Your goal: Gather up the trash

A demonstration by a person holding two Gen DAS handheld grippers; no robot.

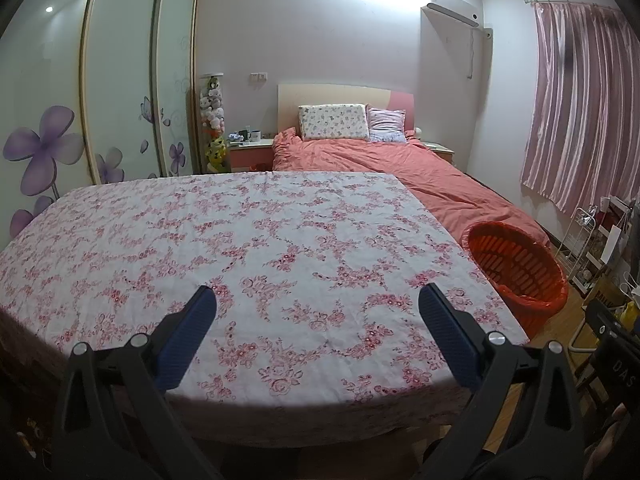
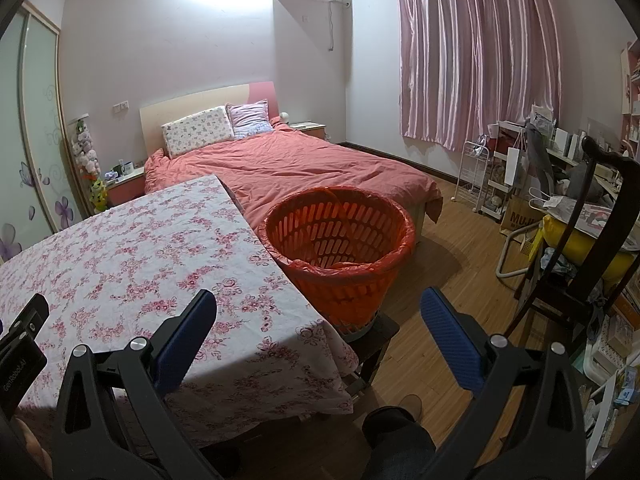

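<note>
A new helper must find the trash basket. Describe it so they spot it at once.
Start at the table with the pink flowered cloth that stands at the foot of the red-covered bed. At the table's right edge sits a round orange basket with slotted walls, lined with an orange bag. Nothing else nearby is bright orange and open-topped.

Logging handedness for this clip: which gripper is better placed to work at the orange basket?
Right, probably. The right gripper is open with the orange basket almost straight ahead; the left gripper, also open, faces the flowered tablecloth, with the basket off to its right edge.
</note>
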